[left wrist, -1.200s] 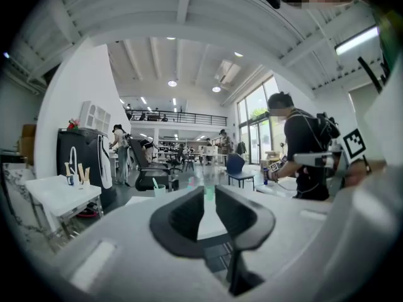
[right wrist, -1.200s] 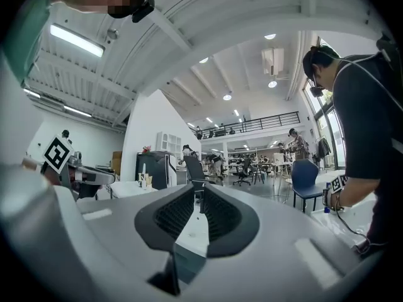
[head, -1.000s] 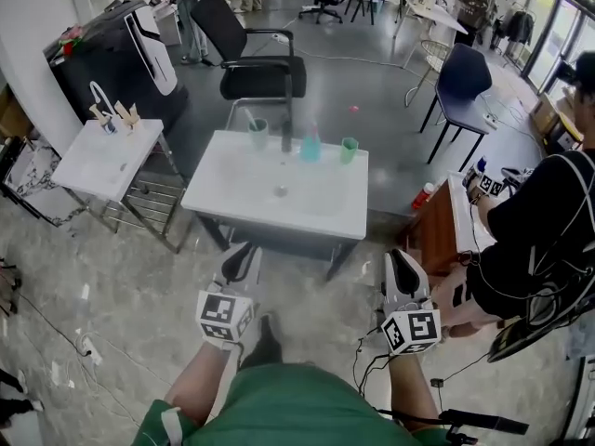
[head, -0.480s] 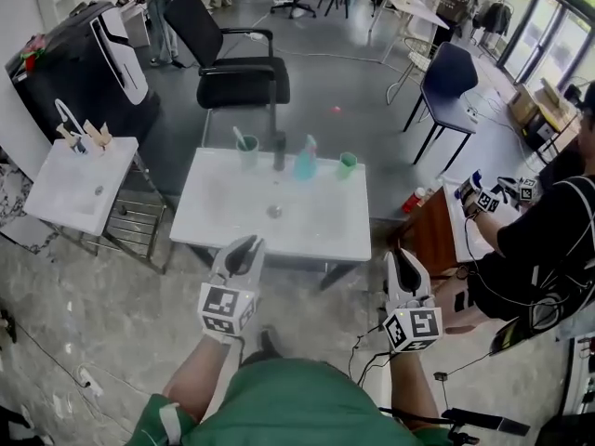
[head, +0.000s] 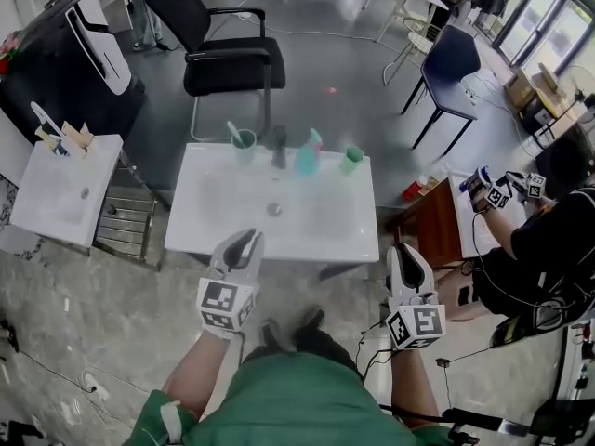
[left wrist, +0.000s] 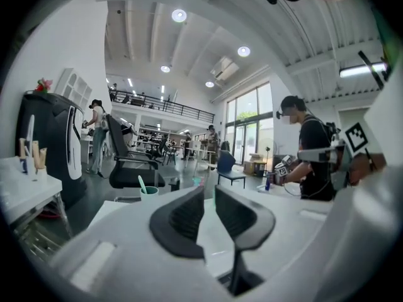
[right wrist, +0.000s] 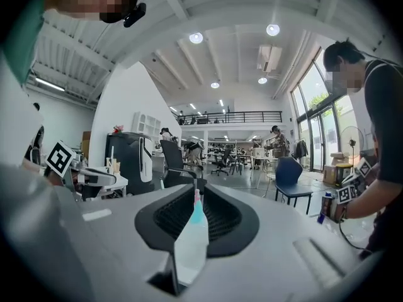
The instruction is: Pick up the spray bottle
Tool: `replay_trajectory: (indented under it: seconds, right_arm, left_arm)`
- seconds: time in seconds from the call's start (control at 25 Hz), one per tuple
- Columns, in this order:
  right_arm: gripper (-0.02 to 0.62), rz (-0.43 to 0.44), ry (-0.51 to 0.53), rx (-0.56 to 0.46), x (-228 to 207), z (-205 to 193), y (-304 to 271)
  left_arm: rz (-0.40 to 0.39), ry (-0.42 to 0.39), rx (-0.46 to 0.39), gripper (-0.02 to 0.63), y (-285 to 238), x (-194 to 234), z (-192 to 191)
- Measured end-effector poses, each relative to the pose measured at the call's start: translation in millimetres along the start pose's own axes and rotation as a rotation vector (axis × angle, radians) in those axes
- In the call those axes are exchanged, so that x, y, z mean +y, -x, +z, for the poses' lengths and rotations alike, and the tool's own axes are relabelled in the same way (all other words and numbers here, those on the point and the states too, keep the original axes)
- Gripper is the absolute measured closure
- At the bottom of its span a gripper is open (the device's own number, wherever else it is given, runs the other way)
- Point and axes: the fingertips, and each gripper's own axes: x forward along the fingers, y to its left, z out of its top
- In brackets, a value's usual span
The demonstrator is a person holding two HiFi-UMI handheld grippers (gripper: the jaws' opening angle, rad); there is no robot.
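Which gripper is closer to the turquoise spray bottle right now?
Left, by a little. The left gripper hangs over the near edge of the white table, in front of and left of the spray bottle. The right gripper is off the table's near right corner.

Ahead of me stands a white table (head: 209,226) with a drain (head: 273,209) in its middle. Along its far edge, left to right, stand a green cup (head: 244,147) holding a toothbrush (head: 232,131), a dark tap (head: 279,145), the spray bottle (head: 308,159) and a second green cup (head: 350,161).
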Motion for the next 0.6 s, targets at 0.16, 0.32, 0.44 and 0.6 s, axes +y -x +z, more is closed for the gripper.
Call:
replay_trajectory:
  seconds: [0.16,0.32,0.44,0.6]
  right_arm:
    - [0.551,0.006,-0.025,0.017,-17,-17,-33]
    - [0.551,0.033,-0.059,0.027,-39,-28,-74]
    - [0.551,0.066,-0.073,0.024,-61,-27,-108]
    - [0.551,0.107,-0.080,0.014,-91,-23,-151]
  left_arm:
    - [-0.008,-0.005,0.020,0.551,-34,7,-5]
    - [0.001,-0.016,0.047,0.551,-71,12,-5]
    - [0.024,-0.028,0.055,0.549,-104,16,3]
    - [0.065,-0.034,0.059,0.531,-146,21,15]
